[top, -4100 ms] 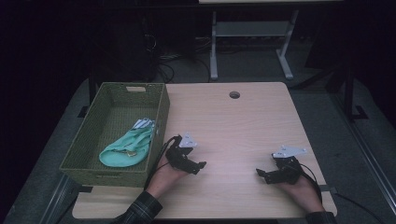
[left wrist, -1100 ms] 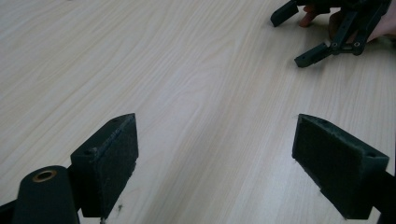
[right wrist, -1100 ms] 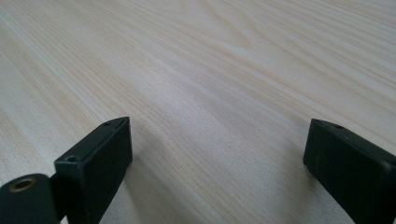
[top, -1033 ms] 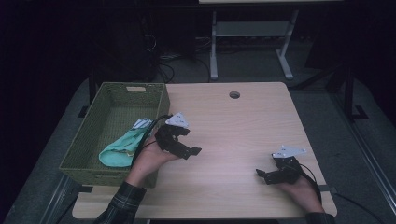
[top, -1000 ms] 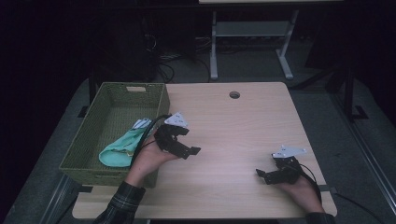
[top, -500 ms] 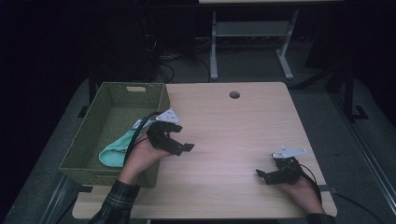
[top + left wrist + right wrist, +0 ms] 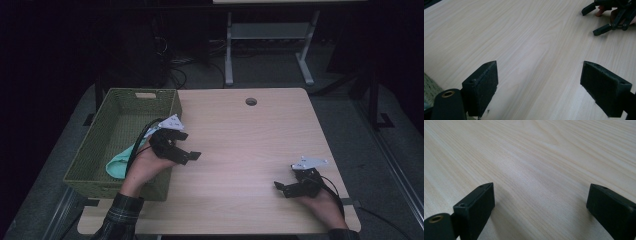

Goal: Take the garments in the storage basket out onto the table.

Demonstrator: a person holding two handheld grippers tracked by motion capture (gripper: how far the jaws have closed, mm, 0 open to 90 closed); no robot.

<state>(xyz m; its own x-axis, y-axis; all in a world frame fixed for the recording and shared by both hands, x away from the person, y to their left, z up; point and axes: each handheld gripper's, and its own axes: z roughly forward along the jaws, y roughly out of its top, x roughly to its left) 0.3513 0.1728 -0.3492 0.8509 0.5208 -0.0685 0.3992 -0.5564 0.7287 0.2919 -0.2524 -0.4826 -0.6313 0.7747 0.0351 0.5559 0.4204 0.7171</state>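
Note:
A green woven basket (image 7: 90, 152) stands on the left part of the wooden table (image 7: 250, 145), with a teal cloth (image 7: 119, 166) lying in it. My left gripper (image 7: 188, 146) hovers over the basket's right rim, open, with nothing between its jaws. In the left gripper view the left gripper (image 7: 539, 87) has its jaws wide apart over bare wood, with the basket's edge (image 7: 429, 87) at the lower left. My right gripper (image 7: 280, 189) rests near the table's front right, open and empty; the right gripper (image 7: 540, 207) shows wood grain between its jaws.
A round cable hole (image 7: 251, 101) sits near the table's far edge. Behind the table stand the white legs of another desk (image 7: 230, 50) and loose cables on the dark floor. The right gripper (image 7: 604, 17) appears far off in the left gripper view.
My left gripper has risen from the table and moved back and left, to the basket's right rim. It stays open. The right gripper has not moved.

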